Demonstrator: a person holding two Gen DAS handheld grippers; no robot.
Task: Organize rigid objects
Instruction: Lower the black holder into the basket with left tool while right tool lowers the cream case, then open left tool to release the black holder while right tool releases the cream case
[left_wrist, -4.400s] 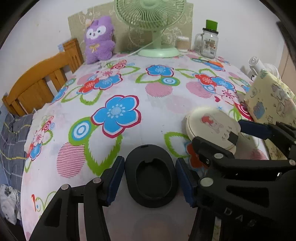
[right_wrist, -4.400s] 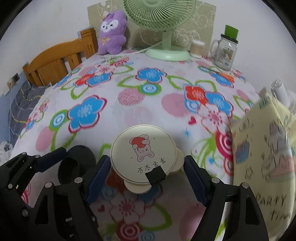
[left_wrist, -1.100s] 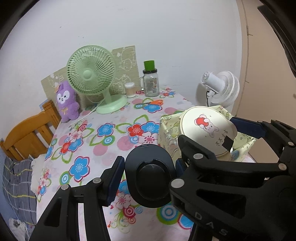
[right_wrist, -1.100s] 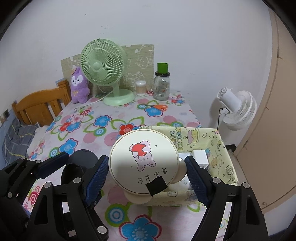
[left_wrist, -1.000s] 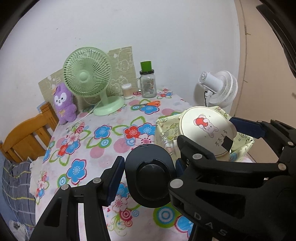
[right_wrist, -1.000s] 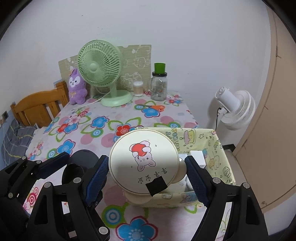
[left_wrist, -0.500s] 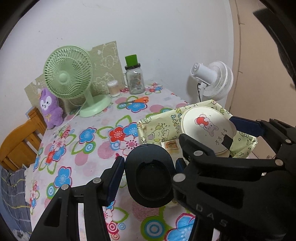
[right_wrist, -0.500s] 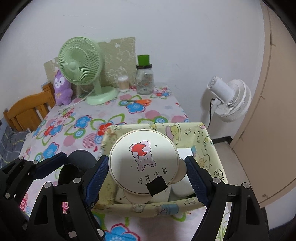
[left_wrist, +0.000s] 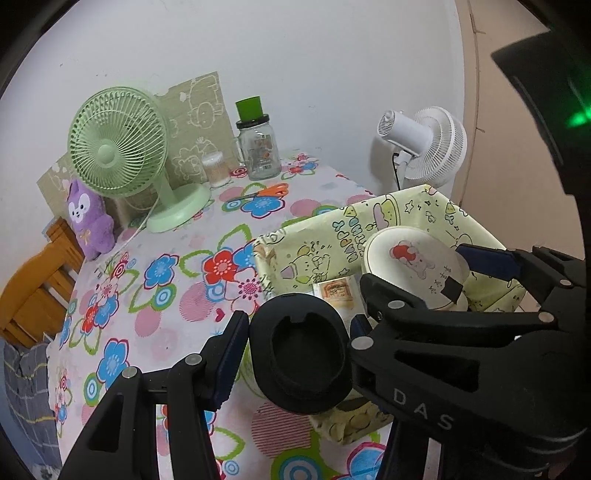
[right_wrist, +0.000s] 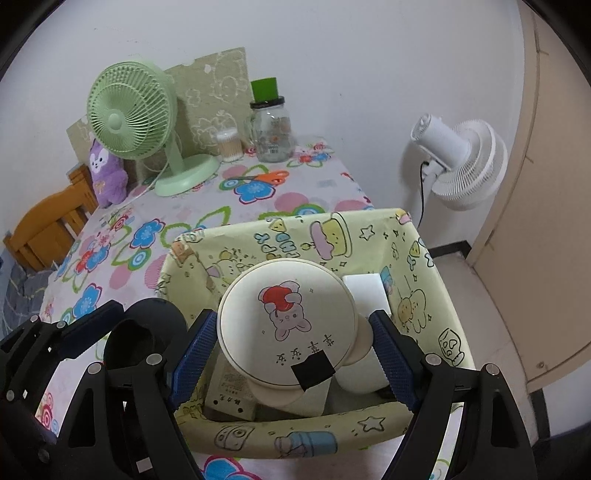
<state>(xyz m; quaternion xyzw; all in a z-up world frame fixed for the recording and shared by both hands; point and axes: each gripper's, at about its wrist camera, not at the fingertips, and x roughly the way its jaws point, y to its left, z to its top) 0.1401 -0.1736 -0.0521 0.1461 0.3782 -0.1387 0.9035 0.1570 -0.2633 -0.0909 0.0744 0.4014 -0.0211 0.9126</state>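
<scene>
Left gripper (left_wrist: 295, 345): jaws clamped on black oval holder (left_wrist: 300, 350), long axis running away from the camera, hollow face toward it, at the near left corner of yellow fabric bin (right_wrist: 424, 266).

Right gripper (right_wrist: 290, 345): jaws clamped on cream round case (right_wrist: 286, 325), printed lid facing up, held over the bin's contents.

Floral tablecloth (left_wrist: 155, 258) beneath.

Left gripper (left_wrist: 295, 350), black frame with blue padded fingers, bottom centre of left wrist view, jaws clamped on a black oval object. Right gripper (right_wrist: 291, 354), same build, lower centre of right wrist view, jaws closed against a cream round case; its black frame crosses lower right of left view.
</scene>
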